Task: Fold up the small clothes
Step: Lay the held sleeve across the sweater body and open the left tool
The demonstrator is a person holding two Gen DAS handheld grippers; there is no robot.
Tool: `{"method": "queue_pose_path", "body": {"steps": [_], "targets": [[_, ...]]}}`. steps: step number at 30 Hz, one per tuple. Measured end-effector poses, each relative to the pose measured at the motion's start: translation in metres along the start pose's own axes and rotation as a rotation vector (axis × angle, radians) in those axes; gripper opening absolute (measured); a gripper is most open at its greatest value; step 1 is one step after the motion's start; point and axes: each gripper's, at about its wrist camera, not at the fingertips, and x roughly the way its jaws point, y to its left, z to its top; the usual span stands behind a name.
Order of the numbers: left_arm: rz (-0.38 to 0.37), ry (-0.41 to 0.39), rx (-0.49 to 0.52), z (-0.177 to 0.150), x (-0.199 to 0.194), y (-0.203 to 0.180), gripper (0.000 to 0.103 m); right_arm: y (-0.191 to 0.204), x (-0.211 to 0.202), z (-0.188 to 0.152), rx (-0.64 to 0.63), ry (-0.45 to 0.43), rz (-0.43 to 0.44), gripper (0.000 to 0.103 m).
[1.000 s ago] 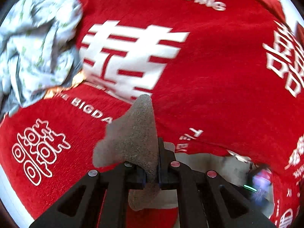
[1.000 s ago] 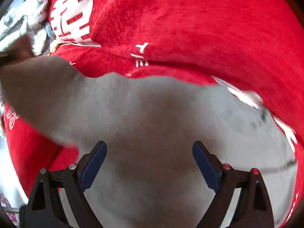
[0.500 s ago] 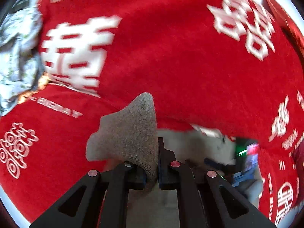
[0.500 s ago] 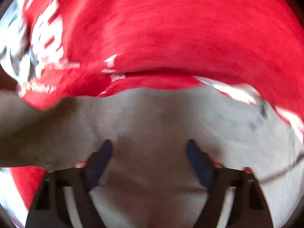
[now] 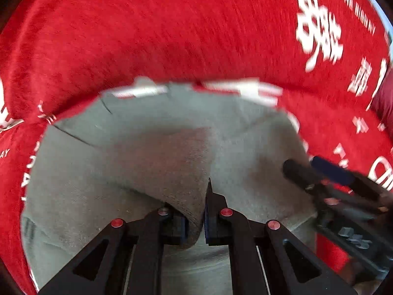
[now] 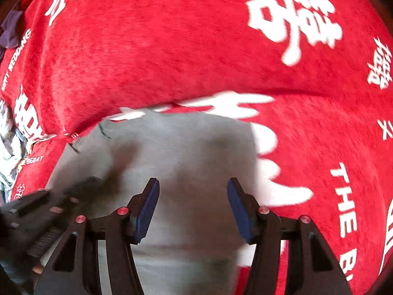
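Grey knit garment on a red plush cloth with white lettering.
Left tool pinches a raised fold of the garment; right tool hovers above the garment, jaws wide, holding nothing.

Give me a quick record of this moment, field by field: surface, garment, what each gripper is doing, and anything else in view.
surface: red blanket with white wedding lettering
garment: grey knit garment, lying on the blanket, one corner lifted
left gripper: shut on the lifted corner of the garment
right gripper: open, above the garment, nothing between its fingers
other: patterned pale cloth bunched at the left edge of the right wrist view
image quality: motion blur in both views
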Motion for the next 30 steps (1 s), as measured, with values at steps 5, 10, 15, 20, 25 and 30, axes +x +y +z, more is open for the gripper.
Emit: {"method": "queue_pose_path", "body": {"steps": [5, 10, 15, 20, 25, 30], "targets": [[-0.009, 0.016, 0.005, -0.003, -0.001, -0.003, 0.071, -0.026, -0.002, -0.008, 0.051, 0.02, 0.037, 0.061], [-0.107, -0.094, 0.037, 0.0, -0.066, 0.015, 0.071, -0.027, -0.016, -0.013, 0.058, 0.001, 0.062, 0.064], [-0.129, -0.197, -0.084, -0.024, -0.113, 0.085, 0.099, 0.001, -0.035, -0.016, -0.031, -0.025, 0.064, 0.075], [0.078, -0.161, -0.356, -0.058, -0.082, 0.181, 0.099, 0.07, -0.032, -0.013, -0.22, -0.011, 0.073, 0.079], [0.078, -0.166, -0.385, -0.065, -0.047, 0.207, 0.099, 0.12, -0.008, -0.012, -0.346, 0.009, 0.039, 0.079], [0.109, -0.15, -0.333, -0.072, -0.022, 0.203, 0.102, 0.157, 0.036, -0.004, -0.466, 0.072, -0.008, 0.079]]}}
